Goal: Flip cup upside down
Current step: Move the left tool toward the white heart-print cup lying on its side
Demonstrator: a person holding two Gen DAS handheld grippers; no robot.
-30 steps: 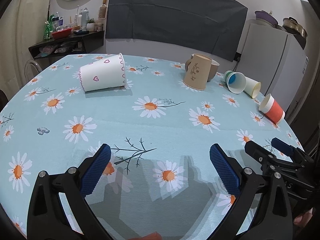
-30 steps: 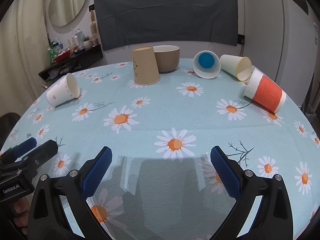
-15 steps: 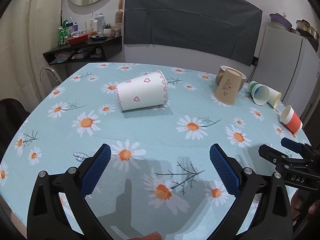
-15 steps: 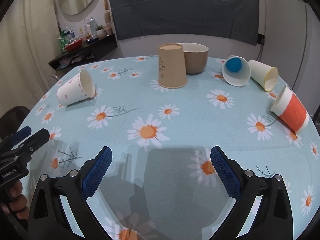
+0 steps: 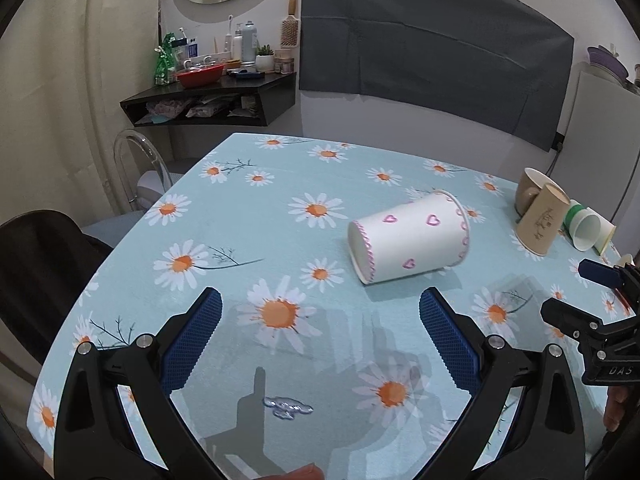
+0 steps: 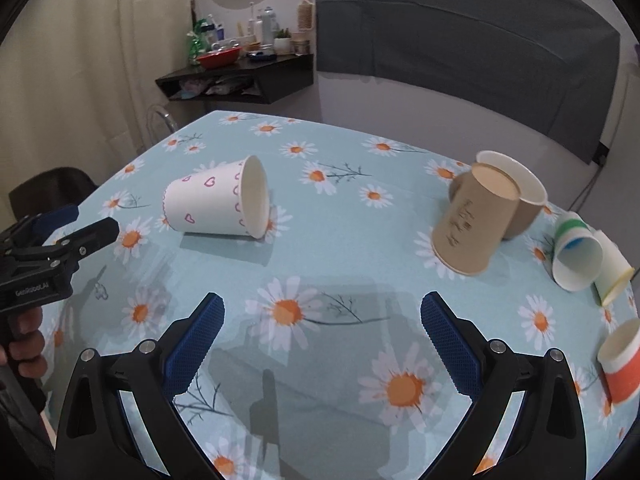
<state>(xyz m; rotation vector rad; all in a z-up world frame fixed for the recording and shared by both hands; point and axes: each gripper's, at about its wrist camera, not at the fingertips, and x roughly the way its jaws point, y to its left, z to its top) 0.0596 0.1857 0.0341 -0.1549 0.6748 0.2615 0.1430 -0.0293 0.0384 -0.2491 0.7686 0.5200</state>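
White paper cup with pink hearts (image 5: 410, 238) lies on its side on the daisy-print tablecloth (image 5: 280, 216) — ahead of left gripper (image 5: 320, 320) and right gripper (image 6: 322, 320), both jaws wide, empty.

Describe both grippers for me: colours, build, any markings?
Both match: black plastic frames with triangular cut-outs and silver screws, and blue textured pads on two fingers. The left gripper reads "GenRobot.AI" on its side in the right view; the right gripper shows "DAS" in the left view. Bare fingers hold each handle. No cables or sleeves visible.
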